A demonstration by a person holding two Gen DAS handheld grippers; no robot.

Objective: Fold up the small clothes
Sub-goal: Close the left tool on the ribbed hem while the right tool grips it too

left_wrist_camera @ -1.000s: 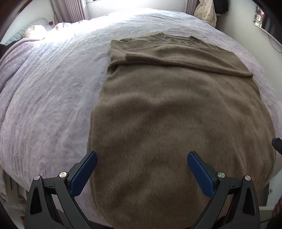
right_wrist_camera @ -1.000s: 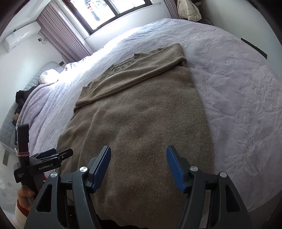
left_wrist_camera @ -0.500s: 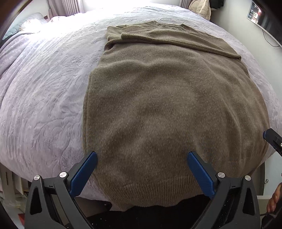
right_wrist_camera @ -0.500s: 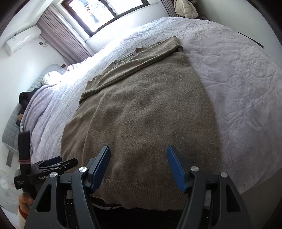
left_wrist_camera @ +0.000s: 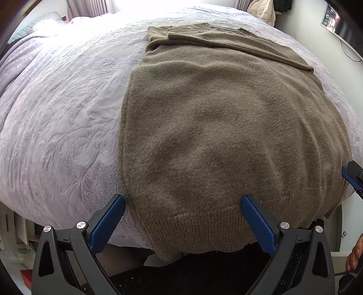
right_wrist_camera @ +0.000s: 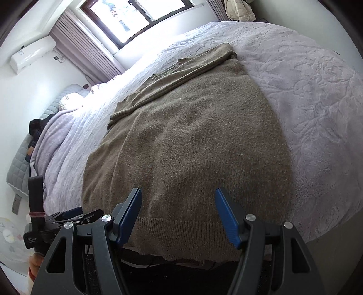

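A brown knit sweater (left_wrist_camera: 226, 127) lies flat on the bed (left_wrist_camera: 68, 127), lengthwise, its ribbed hem hanging just over the bed's near edge and its neckline toward the far edge by the window (right_wrist_camera: 133, 15). One sleeve is folded across the chest near the far end. The pale lilac quilted bedspread is bare on either side of the garment.

The left gripper (left_wrist_camera: 181, 206) hovers over the hem near the sweater's left corner, jaws spread wide, nothing between the pads. The right gripper (right_wrist_camera: 178, 204) hangs over the hem toward the right part of it, jaws likewise spread and holding nothing.

Around the bed: a wall air conditioner (right_wrist_camera: 31, 54) and curtains (right_wrist_camera: 88, 52) beside the window, a pale jacket (left_wrist_camera: 261, 10) hanging beyond the far edge, dark clothes (right_wrist_camera: 37, 129) heaped at the left side of the bed, and a screen (left_wrist_camera: 340, 22) on the right wall.
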